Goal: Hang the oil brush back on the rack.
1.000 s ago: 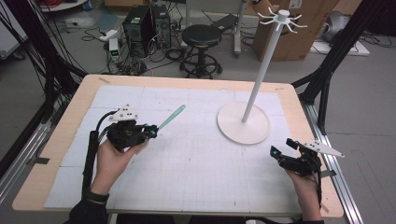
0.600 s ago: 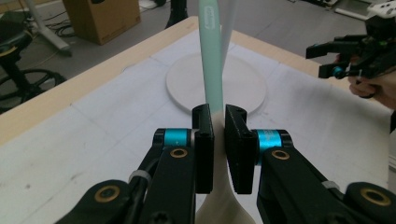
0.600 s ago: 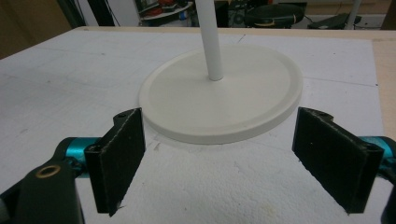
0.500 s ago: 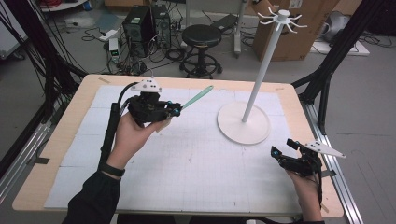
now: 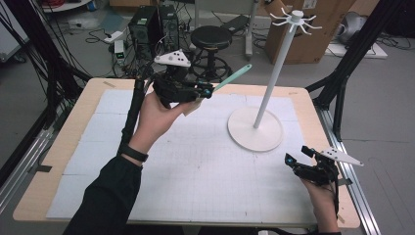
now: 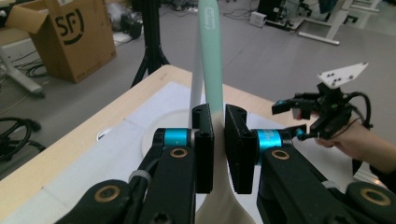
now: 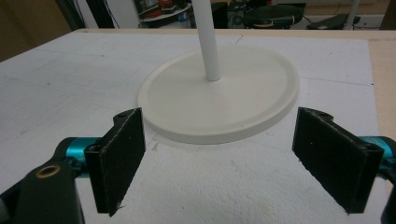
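Note:
My left gripper (image 5: 203, 91) is raised above the far left part of the table, shut on a utensil (image 5: 232, 77) with a mint-green handle that points up and right toward the white stand (image 5: 274, 73). In the left gripper view the pads (image 6: 204, 140) clamp the utensil (image 6: 211, 51) where green meets its cream lower part; the stand's pole (image 6: 197, 84) rises just behind it. The stand has a round base (image 5: 255, 129) and a ring of hooks (image 5: 295, 17) on top. My right gripper (image 5: 296, 155) rests low at the front right, open and holding nothing (image 7: 233, 158), facing the base (image 7: 219, 93).
A white gridded mat (image 5: 195, 166) covers the wooden table (image 5: 68, 147). Beyond the far edge stand a black stool (image 5: 213, 39), a computer tower (image 5: 147, 24) and a cardboard box (image 5: 313, 44). Black frame legs (image 5: 342, 83) flank the right side.
My left gripper has lifted off the table and moved away and to the right with the utensil, whose green tip is now near the stand's pole. The right gripper has stayed put.

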### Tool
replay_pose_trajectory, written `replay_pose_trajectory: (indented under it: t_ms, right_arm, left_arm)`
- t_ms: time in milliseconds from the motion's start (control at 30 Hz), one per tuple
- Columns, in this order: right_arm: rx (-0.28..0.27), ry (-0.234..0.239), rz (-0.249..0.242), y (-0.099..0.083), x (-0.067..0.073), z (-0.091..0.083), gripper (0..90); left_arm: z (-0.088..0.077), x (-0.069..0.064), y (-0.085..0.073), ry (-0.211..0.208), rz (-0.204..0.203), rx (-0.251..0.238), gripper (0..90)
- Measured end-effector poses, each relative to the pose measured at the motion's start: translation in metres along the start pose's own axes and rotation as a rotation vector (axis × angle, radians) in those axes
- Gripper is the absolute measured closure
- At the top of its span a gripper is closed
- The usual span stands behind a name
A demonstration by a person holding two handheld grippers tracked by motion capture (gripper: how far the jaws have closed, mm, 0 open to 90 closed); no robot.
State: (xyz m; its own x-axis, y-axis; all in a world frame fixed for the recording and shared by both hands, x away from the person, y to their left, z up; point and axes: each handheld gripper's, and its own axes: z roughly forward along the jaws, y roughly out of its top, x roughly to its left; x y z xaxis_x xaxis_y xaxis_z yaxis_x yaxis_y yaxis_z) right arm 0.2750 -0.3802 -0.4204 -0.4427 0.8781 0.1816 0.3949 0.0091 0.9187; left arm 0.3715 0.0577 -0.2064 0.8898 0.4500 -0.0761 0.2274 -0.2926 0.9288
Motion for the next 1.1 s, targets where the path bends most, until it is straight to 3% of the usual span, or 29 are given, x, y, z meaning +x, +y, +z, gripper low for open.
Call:
replay_pose_trajectory:
  t_ms: [500, 833, 1100]
  right_arm:
    - [-0.001, 0.0, 0.004, -0.001, -0.002, -0.001, 16.6]
    - [-0.001, -0.004, 0.008, -0.003, -0.004, -0.004, 16.6]
    - [-0.003, -0.006, 0.007, -0.004, -0.005, -0.004, 16.6]
  left_arm:
    - [0.003, 0.002, 0.039, -0.02, 0.031, -0.066, 82.4]
    - [-0.002, 0.008, 0.056, -0.04, 0.048, -0.113, 82.4]
    - [-0.001, 0.007, 0.064, -0.037, 0.065, -0.122, 82.5]
